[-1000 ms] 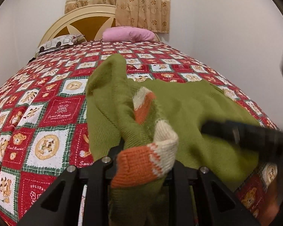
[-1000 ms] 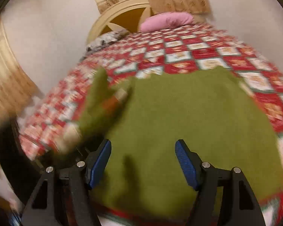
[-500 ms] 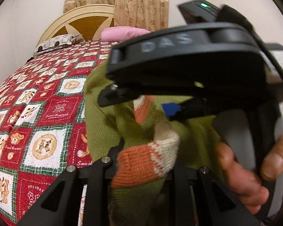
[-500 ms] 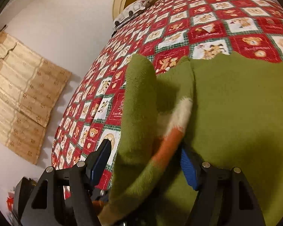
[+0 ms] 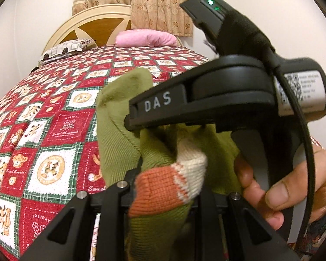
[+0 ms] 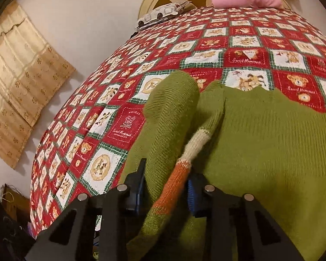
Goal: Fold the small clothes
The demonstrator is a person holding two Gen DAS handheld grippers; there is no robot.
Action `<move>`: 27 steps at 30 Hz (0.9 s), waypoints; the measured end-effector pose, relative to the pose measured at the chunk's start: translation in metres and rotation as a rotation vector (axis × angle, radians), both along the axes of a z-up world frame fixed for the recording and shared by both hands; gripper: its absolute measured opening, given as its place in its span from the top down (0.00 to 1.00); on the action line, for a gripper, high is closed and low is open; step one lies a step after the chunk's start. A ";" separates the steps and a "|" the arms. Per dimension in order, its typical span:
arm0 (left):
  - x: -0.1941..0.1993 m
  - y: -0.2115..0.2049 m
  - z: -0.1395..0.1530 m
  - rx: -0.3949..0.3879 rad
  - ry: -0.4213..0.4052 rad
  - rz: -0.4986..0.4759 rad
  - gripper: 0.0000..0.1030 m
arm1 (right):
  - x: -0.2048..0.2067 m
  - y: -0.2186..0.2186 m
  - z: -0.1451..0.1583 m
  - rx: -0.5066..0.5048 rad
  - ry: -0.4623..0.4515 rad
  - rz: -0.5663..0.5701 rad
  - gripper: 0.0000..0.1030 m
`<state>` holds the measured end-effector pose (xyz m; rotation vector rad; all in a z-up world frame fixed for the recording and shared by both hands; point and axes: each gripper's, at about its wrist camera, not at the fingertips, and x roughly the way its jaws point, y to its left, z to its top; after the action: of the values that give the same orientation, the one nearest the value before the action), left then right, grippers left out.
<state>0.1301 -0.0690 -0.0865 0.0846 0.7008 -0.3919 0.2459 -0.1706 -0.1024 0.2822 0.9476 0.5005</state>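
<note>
The left gripper (image 5: 163,187) clenched the green sweater (image 6: 271,141) by its striped cuff (image 5: 169,184); the right gripper (image 6: 165,187), closing around the same sleeve just ahead of it, pressed it. Folding had barely begun.

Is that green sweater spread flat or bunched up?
Partly bunched: the green sweater has its striped sleeve lifted between both claws; the body lies on the quilt.

Left gripper (image 5: 163,187) clamped; right gripper (image 6: 165,187) jaws closing on knit.

Ribbed knit wool sweater (image 6: 271,143), printed quilted cotton bedspread (image 6: 206,50), matt black plastic tool (image 5: 206,100).
</note>
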 end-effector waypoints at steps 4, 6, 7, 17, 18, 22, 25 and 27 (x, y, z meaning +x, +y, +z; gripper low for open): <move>0.002 0.000 0.000 -0.007 0.004 0.000 0.78 | 0.000 -0.001 -0.001 -0.011 -0.002 -0.005 0.75; 0.004 0.002 0.000 -0.013 0.006 0.002 0.78 | -0.001 0.002 0.002 -0.028 -0.017 -0.008 0.78; 0.004 0.003 0.000 -0.014 0.008 0.006 0.78 | -0.002 0.003 0.004 -0.036 -0.023 -0.009 0.79; -0.010 -0.003 0.022 -0.047 -0.025 0.011 0.79 | -0.023 -0.008 0.039 -0.078 -0.116 -0.002 0.84; -0.012 -0.007 0.026 -0.050 -0.032 0.005 0.79 | -0.025 -0.011 0.043 -0.079 -0.124 -0.003 0.84; -0.012 -0.021 0.030 -0.046 -0.042 -0.023 0.79 | -0.031 -0.028 0.056 -0.089 -0.152 -0.018 0.84; -0.012 -0.037 0.033 -0.042 -0.040 -0.050 0.79 | -0.034 -0.042 0.059 -0.106 -0.154 -0.033 0.84; -0.013 -0.047 0.034 -0.038 -0.039 -0.063 0.79 | -0.036 -0.055 0.060 -0.110 -0.155 -0.048 0.84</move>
<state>0.1173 -0.1157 -0.0530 0.0785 0.6536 -0.4627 0.2100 -0.2251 -0.0424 0.1643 0.8123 0.4188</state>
